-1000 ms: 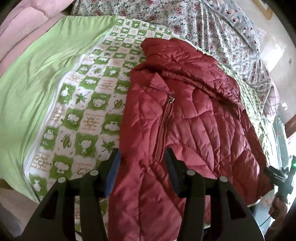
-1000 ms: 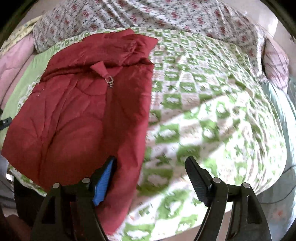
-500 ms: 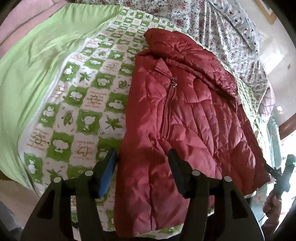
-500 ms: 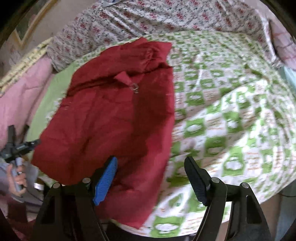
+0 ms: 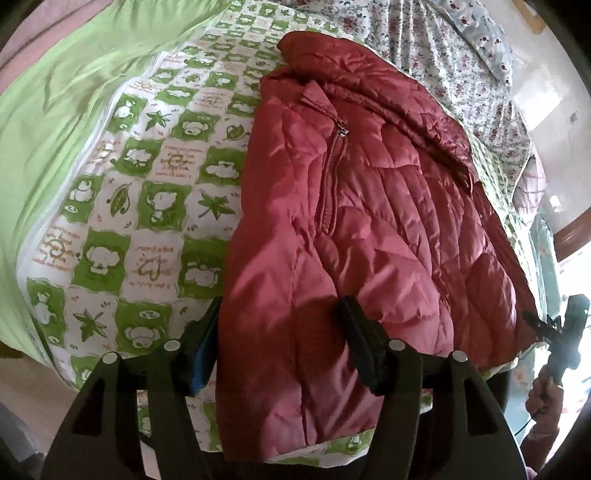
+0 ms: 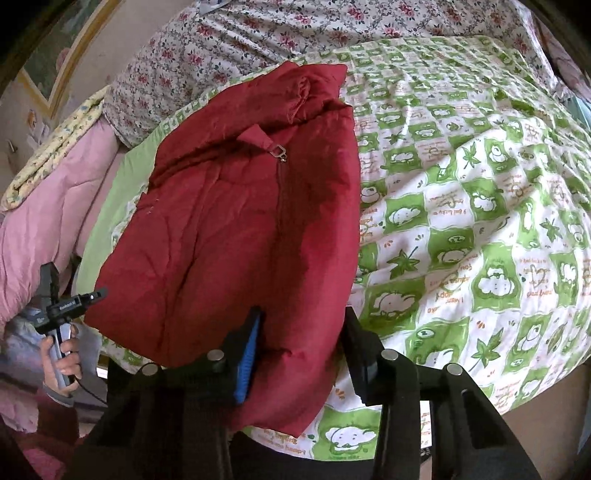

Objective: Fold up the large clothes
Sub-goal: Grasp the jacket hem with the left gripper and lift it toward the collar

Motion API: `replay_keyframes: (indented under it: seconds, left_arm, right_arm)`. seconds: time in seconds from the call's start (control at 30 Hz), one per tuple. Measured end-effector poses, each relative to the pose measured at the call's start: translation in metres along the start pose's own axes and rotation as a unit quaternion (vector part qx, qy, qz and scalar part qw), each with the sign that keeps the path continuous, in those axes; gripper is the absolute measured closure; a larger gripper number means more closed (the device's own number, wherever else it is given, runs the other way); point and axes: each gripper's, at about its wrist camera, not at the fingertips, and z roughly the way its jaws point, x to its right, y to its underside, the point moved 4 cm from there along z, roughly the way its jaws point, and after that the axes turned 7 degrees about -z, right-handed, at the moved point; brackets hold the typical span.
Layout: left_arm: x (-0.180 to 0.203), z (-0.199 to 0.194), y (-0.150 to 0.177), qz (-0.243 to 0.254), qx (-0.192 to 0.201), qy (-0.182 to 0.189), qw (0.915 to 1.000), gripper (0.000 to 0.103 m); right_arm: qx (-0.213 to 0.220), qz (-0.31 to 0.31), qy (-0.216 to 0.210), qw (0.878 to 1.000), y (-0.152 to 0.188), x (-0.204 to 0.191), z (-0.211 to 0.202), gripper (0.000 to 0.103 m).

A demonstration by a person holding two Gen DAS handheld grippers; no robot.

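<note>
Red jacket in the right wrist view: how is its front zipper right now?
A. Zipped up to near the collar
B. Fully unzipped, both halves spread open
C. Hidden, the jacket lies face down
A. The red jacket lies face up on the green-checked bedspread, with the zipper pull sitting just below the collar and the front closed.

A green-and-white checked quilt (image 6: 461, 229) printed with leaves and cartoon animals covers the bed. A plain light-green sheet (image 5: 55, 122) lies along one side of it, with a pink blanket (image 6: 48, 206) beyond. A floral bedspread (image 6: 266, 33) is bunched at the far end. A framed picture (image 6: 48, 62) hangs on the wall.
</note>
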Motion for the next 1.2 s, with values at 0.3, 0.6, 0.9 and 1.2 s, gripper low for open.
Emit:
replay_keyframes:
  seconds: [0.3, 0.6, 0.9, 1.2]
  left_arm:
    - [0.003, 0.000, 0.005, 0.012, -0.001, 0.012, 0.9999, 0.042]
    - [0.011, -0.004, 0.010, 0.036, 0.005, 0.039, 0.9986, 0.070]
    - [0.024, -0.022, 0.007, 0.064, 0.036, 0.044, 0.9963, 0.089]
    - [0.039, -0.044, -0.008, 0.073, 0.071, 0.060, 0.9930, 0.089]
  right_arm:
    - [-0.003, 0.013, -0.018, 1.000, 0.004, 0.001, 0.001, 0.058]
    - [0.017, -0.005, -0.028, 0.999, 0.004, -0.007, -0.005, 0.073]
    - [0.036, 0.001, -0.054, 0.998, 0.000, -0.007, -0.010, 0.077]
    - [0.068, 0.003, -0.085, 0.994, -0.015, -0.012, -0.023, 0.079]
